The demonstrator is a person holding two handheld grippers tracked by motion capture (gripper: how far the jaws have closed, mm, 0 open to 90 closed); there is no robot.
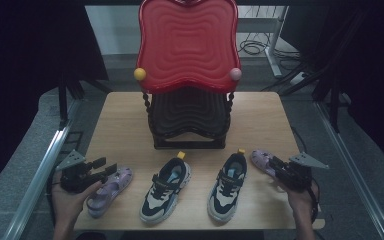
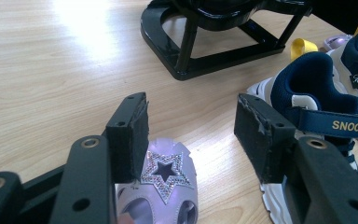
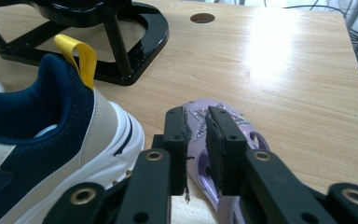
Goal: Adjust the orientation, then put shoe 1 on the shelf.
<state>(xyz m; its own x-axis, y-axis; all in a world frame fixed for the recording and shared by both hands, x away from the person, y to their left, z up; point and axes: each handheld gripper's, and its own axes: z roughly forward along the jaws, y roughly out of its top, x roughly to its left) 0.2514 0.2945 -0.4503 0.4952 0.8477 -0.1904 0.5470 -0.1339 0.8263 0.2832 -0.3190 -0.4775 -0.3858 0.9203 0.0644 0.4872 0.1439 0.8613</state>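
I have four shoes in a row across the near part of the table (image 1: 260,115), in front of a black rack (image 1: 189,120) that carries a red tray (image 1: 187,42) on top. The outer two are purple sandals, the inner two navy-and-white sneakers.

My left gripper (image 1: 111,170) sits at the near left corner, held in the left hand (image 1: 70,200), with its jaws spread wide. In the left gripper view (image 2: 191,126) the left sandal (image 2: 165,186) lies under and between the jaws, its glittery star facing up; the left pad stands just beside or against its toe, and I cannot tell whether it touches. The other pad is well clear of it. Nothing is clamped. To the right in that view stands the left sneaker (image 2: 317,107) with its yellow heel loop, just beside the sandal.

My right gripper (image 1: 274,165) is at the near right, in the right hand (image 1: 300,200), pointing at the right sandal (image 1: 262,161). In the right gripper view (image 3: 196,135) the jaws stand narrow, only a slim gap between the pads, and no part of the shoe is pinched there. The right sandal (image 3: 242,126) lies on the wood just beyond and below the tips, flat, star strap up. The right sneaker (image 3: 51,140) stands close at its left, heel loop upright
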